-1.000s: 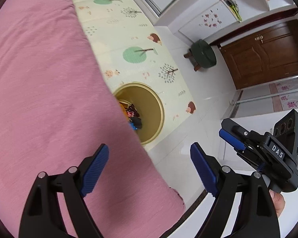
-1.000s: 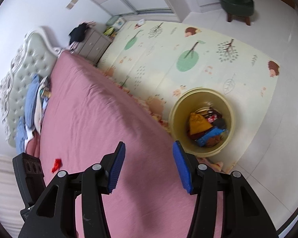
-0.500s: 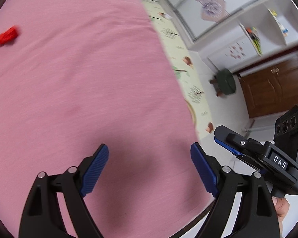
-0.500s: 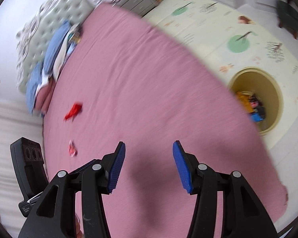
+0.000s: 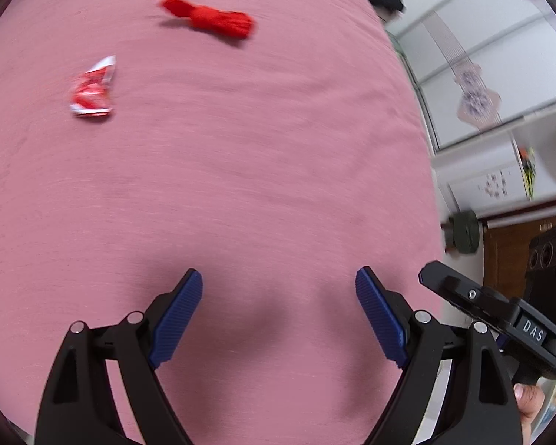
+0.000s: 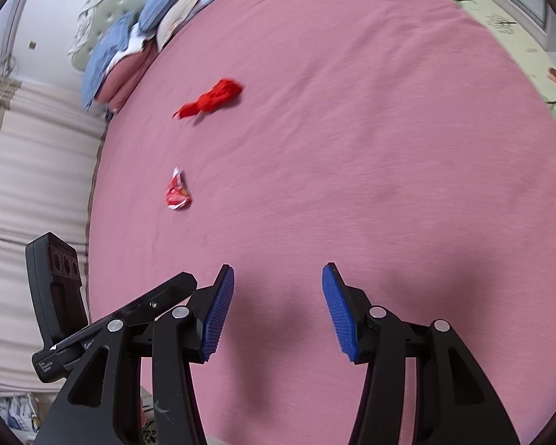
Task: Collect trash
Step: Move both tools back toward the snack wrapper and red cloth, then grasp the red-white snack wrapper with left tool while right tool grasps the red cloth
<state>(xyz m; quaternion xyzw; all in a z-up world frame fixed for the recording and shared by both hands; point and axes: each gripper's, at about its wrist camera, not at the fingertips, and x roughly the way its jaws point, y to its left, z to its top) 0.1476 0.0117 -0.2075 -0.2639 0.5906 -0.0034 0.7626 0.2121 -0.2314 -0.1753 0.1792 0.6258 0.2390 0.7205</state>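
A pink bedsheet [image 6: 352, 129] fills both views, with blue pillows [image 6: 129, 33] and a tufted headboard [image 6: 111, 3] at upper left of the right wrist view, a patterned play mat [image 6: 519, 29] at its upper right, and white cabinets [image 5: 482, 85] at the right edge of the left wrist view. 2 pieces of trash lie on the sheet, well apart: 1 red crumpled wrapper [image 6: 209, 102] in the upper left and 1 red-and-white wrapper [image 6: 177, 194] below it. The left gripper [image 5: 278, 319] and the right gripper [image 6: 278, 311], 2 in all, both hang over bare sheet with jaws apart and nothing between them.
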